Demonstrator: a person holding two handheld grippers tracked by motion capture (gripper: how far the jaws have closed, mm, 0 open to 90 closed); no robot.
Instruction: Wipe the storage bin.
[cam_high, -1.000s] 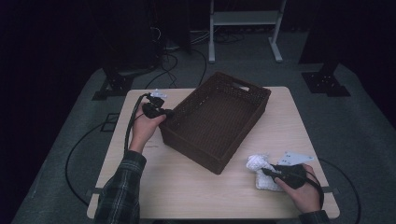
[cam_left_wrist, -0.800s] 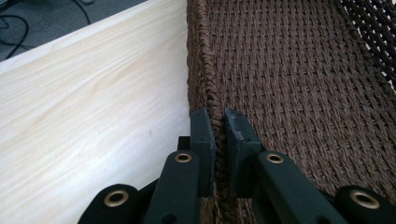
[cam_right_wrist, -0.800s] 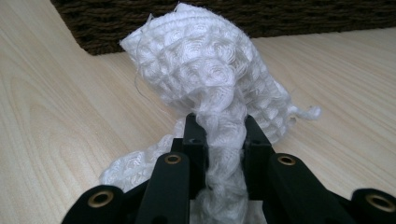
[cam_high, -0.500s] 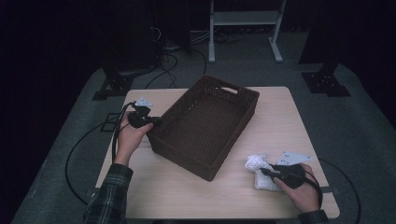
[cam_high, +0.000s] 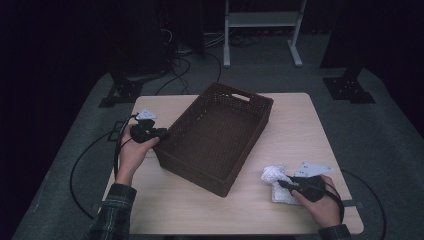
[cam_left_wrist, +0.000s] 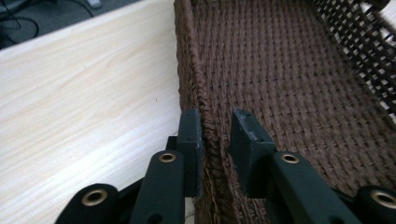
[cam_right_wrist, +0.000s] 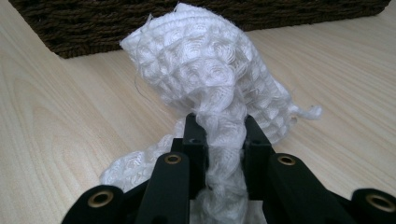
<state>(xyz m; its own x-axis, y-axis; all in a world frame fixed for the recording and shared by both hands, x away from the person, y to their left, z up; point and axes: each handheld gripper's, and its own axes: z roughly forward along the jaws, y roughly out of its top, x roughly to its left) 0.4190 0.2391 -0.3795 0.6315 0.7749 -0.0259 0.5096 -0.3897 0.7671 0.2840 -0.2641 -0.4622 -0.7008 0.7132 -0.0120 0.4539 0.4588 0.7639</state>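
Two tongs (cam_left_wrist: 215, 140), basket rim (cam_left_wrist: 205, 116), cloth (cam_right_wrist: 210, 74)

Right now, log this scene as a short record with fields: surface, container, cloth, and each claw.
surface: light wooden table
container: brown woven basket, set at an angle on the table
cloth: white waffle-weave cloth, on the table outside the basket
left claw: astride the basket's rim, jaws just been opening, a gap at the inner pad
right claw: shut on the cloth, bunching it upward
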